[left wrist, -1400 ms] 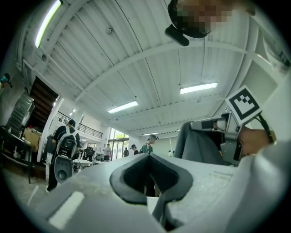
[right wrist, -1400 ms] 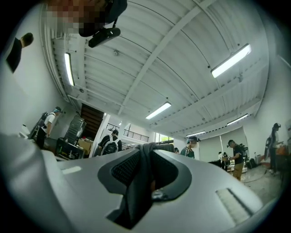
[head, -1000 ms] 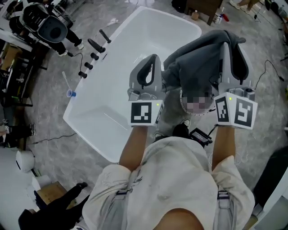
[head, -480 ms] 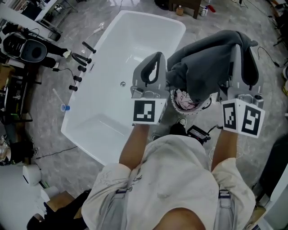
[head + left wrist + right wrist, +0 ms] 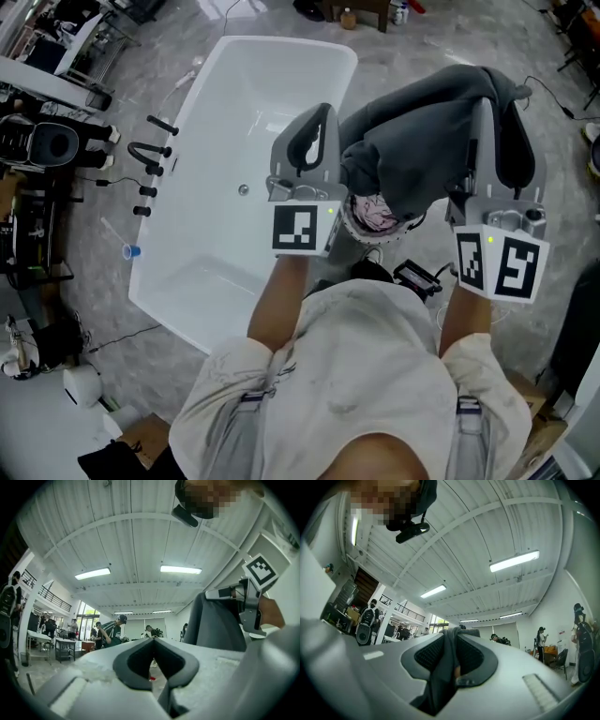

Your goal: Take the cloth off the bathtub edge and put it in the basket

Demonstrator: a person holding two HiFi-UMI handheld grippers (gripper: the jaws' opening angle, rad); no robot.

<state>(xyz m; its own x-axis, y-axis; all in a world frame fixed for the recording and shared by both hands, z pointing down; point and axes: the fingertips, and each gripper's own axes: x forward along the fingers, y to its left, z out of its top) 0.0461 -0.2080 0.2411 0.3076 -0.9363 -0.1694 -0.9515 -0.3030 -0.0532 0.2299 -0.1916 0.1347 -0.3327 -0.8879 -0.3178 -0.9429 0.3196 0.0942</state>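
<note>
Overhead, head view: one white bathtub (image 5: 234,141); one grey cloth (image 5: 422,141), clear of the tub, hanging from the right gripper (image 5: 492,112) over one round basket (image 5: 356,229). Left gripper (image 5: 317,117) view: jaws together, nothing between. Right gripper view: jaws pinching one cloth fold.

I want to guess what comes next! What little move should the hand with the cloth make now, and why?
Probably lower the right gripper toward the basket. Its jaws are pinched on the grey cloth, which seems to hang just above the basket, off the bathtub.
</note>
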